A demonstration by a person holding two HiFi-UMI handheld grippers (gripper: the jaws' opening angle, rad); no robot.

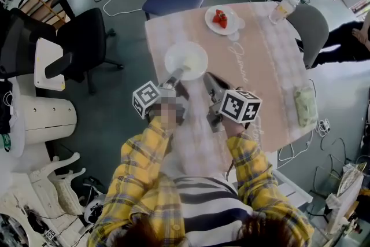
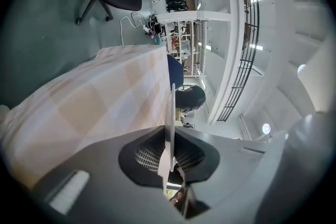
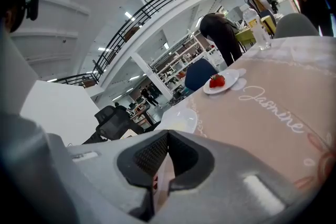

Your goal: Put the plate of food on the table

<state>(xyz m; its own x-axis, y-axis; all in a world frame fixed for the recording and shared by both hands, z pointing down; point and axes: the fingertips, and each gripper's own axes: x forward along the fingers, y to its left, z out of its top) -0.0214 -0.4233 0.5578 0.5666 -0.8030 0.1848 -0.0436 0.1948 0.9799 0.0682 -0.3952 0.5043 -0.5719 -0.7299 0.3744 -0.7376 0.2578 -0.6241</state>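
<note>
Over the near-left part of the pink checked cloth-covered counter (image 1: 260,66), at 12 o'clock from your chest, the round white plate with a pale heap of food (image 1: 186,59) hangs from your left tool (image 1: 175,77). Its jaws are clamped on the plate's rim at the 6 o'clock edge, and the left gripper view shows that rim edge-on between the pads. Your right tool (image 1: 209,79) sits just beside it at 3 o'clock, jaws together on nothing. I cannot tell whether the plate's base has met the cloth yet

A grip on one side of the rim lets the far edge dip, so level the plate before you lower it and bring it down flat. The counter's 9 o'clock edge looks close to the plate, so pick a spot further in, toward 3 o'clock. The small white plate bearing a red strawberry (image 1: 222,19) at 1 o'clock and the clear plastic bottle (image 1: 283,8) at 2 o'clock are well apart, so nothing crowds you there. Let the base rest fully before you part the jaws. Then draw the tool straight back toward 6 o'clock, low, so the pads do not lift the rim. If the plate rocks, the closed right tool could steady its 4 o'clock edge
</note>
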